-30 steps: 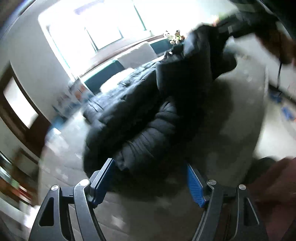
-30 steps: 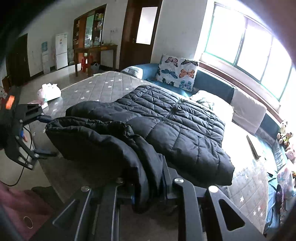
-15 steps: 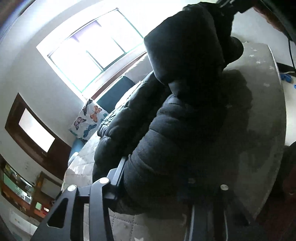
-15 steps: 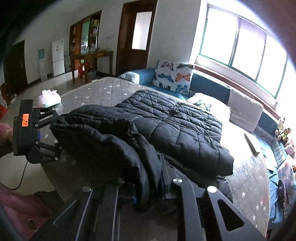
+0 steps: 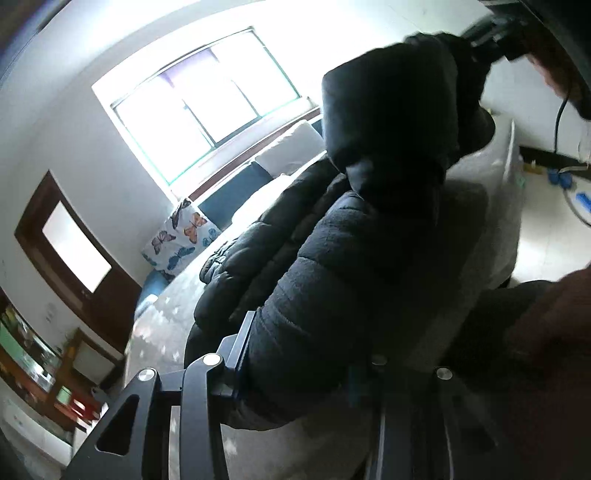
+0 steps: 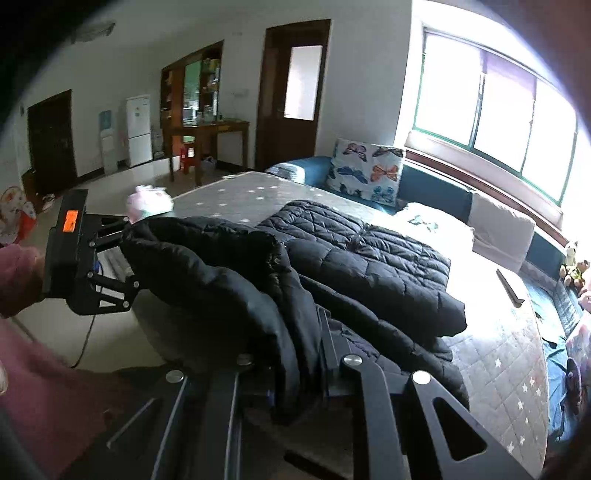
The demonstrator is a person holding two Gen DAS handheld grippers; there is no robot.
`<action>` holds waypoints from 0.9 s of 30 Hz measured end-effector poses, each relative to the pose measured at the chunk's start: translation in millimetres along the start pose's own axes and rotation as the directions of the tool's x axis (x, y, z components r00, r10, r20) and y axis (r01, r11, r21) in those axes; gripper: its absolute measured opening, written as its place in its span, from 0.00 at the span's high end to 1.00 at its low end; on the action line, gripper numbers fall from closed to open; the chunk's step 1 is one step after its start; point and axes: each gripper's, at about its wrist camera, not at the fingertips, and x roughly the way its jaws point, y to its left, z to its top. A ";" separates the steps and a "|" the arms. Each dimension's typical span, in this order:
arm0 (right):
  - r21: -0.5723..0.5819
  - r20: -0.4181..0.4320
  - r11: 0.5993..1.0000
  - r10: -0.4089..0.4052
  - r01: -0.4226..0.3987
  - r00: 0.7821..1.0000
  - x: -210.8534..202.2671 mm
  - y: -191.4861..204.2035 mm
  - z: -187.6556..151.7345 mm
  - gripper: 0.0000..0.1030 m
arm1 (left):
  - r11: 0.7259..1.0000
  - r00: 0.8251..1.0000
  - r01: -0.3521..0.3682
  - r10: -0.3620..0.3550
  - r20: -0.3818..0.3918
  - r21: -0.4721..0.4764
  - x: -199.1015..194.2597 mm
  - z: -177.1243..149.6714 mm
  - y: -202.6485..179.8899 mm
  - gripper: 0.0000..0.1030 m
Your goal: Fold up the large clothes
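A black puffer jacket (image 6: 369,258) lies spread on the grey star-patterned bed (image 6: 498,354). Its near edge is lifted and bunched between both grippers. In the right wrist view my right gripper (image 6: 295,362) is shut on a thick fold of that edge. My left gripper (image 6: 122,254) grips the same edge further left, held by a hand in a pink sleeve. In the left wrist view the jacket (image 5: 332,258) fills the space between the fingers of my left gripper (image 5: 299,354), pads pressed into the padding. My right gripper (image 5: 487,29) is at the top right, holding the raised fold.
A butterfly pillow (image 6: 369,173) and a white cushion (image 6: 502,232) lean along the blue bench under the window. A pink bundle (image 6: 147,199) sits on the bed's far left corner, a dark flat object (image 6: 509,288) near the right side. A wooden table (image 6: 207,133), fridge and doors stand beyond.
My left gripper went from open in front of the jacket's edge to shut on it. Both grippers have since carried the lifted edge up and further over the bed.
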 end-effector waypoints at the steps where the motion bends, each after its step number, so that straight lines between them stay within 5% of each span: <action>1: -0.003 -0.001 1.000 0.016 -0.016 1.000 -6.6 6.0 -0.2 0.83 | 1.000 1.000 0.003 -0.003 -0.001 -0.011 -4.6 -0.4 4.5 0.61; 8: 0.012 0.008 0.999 0.051 -0.051 0.999 3.4 -0.5 21.9 0.83 | 0.997 1.000 -0.004 0.005 0.008 -0.080 -7.7 -1.8 21.4 0.61; 14: 0.010 0.020 0.999 0.051 -0.051 0.999 31.1 -28.4 65.3 0.83 | 0.992 0.999 -0.023 0.027 0.035 -0.124 10.9 32.8 56.0 0.60; 20: 0.025 0.017 0.998 0.053 -0.053 0.998 76.2 -72.1 119.6 0.83 | 0.981 0.999 -0.023 0.031 0.037 -0.193 67.4 79.0 112.7 0.61; 27: 0.083 -0.044 0.996 0.021 -0.017 0.999 162.0 -122.0 167.7 0.83 | 0.967 0.998 -0.010 -0.004 -0.055 -0.253 186.2 120.8 176.7 0.61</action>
